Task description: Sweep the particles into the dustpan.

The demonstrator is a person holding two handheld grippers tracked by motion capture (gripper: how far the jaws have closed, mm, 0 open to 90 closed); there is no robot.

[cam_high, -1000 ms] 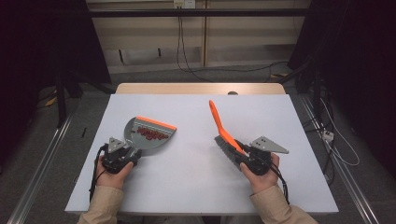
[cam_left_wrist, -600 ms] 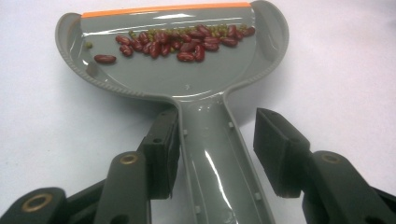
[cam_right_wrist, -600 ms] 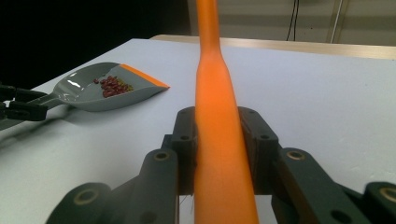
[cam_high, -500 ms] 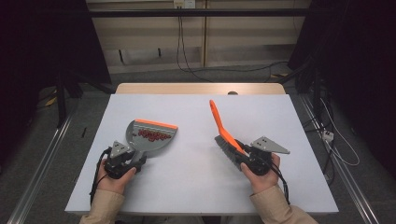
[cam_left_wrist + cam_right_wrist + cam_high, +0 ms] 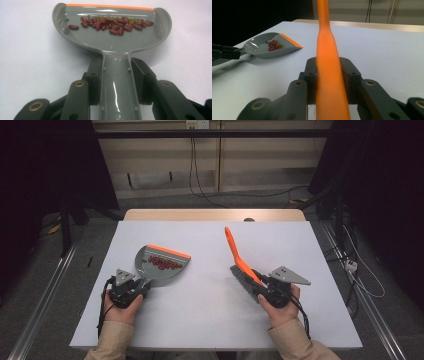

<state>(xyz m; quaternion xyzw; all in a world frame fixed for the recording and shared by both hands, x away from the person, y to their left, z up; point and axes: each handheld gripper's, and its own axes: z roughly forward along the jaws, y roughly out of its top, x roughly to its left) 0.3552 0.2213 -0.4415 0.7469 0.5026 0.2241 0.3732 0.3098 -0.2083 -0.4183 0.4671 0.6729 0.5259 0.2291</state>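
Hand-held gripper (image 5: pixel 116 75) around unlabelled dustpan (image 5: pixel 112 40) handle

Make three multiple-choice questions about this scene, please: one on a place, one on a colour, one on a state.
1. Where are the red beans?
A. in the dustpan
B. on the bare table
C. on the floor

2. What colour is the brush handle?
A. blue
B. orange
C. green

3. How is the right gripper?
A. open and empty
B. lying loose on the table
C. shut on the brush handle

Answers: 1 A, the beans lie inside the grey dustpan near its orange lip. 2 B, the handle shows orange. 3 C, both jaws press the handle's sides.
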